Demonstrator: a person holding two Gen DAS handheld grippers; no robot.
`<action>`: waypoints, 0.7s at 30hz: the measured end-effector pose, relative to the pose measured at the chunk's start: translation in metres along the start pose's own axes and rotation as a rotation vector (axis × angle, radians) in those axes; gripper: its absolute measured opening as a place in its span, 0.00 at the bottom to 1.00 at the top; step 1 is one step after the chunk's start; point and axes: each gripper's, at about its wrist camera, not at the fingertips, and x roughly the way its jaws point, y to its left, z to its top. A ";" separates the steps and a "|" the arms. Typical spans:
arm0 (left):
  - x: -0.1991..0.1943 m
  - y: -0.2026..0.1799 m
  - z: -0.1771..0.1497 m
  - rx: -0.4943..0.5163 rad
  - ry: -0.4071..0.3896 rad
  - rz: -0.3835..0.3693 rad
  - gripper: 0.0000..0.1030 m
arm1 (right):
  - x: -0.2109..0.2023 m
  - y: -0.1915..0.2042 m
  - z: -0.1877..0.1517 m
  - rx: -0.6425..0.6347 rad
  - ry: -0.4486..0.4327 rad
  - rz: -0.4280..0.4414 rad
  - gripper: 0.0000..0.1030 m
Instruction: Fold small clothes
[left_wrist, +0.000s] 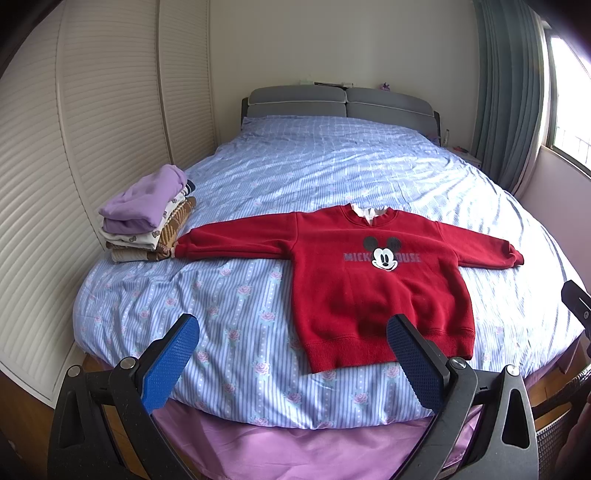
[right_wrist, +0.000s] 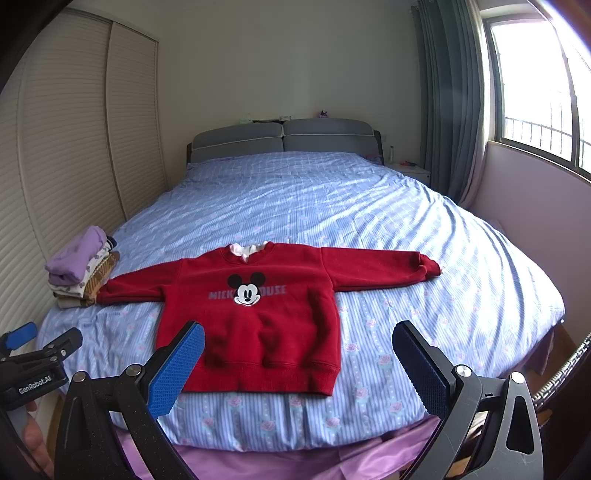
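Two wide-open claws, left claw (left_wrist: 293, 343) and right claw (right_wrist: 298, 349), hang empty over the bed's (left_wrist: 332, 166) near edge, red sweater (left_wrist: 369, 280) flat just ahead.

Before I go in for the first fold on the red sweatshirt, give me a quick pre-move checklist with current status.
1. Red sweatshirt lies flat, front up, both sleeves spread: ok.
2. Left gripper open and holding nothing: ok.
3. Right gripper open and holding nothing: ok.
4. Left sleeve cuff clear of the stack of folded clothes: not ok, it reaches the stack's base.
5. Hem fully on the bed: ok, though near the foot edge.
6. White inner collar tucked flat: cannot tell.
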 end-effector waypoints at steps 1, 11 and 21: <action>0.000 0.000 -0.001 0.001 0.000 0.000 1.00 | 0.000 0.000 0.000 0.000 0.001 0.000 0.99; 0.000 0.001 0.000 0.001 -0.001 0.000 1.00 | 0.000 -0.002 -0.001 0.006 -0.006 -0.006 0.99; 0.000 0.000 0.001 0.001 -0.003 -0.001 1.00 | -0.004 -0.003 -0.001 0.017 -0.021 -0.018 0.99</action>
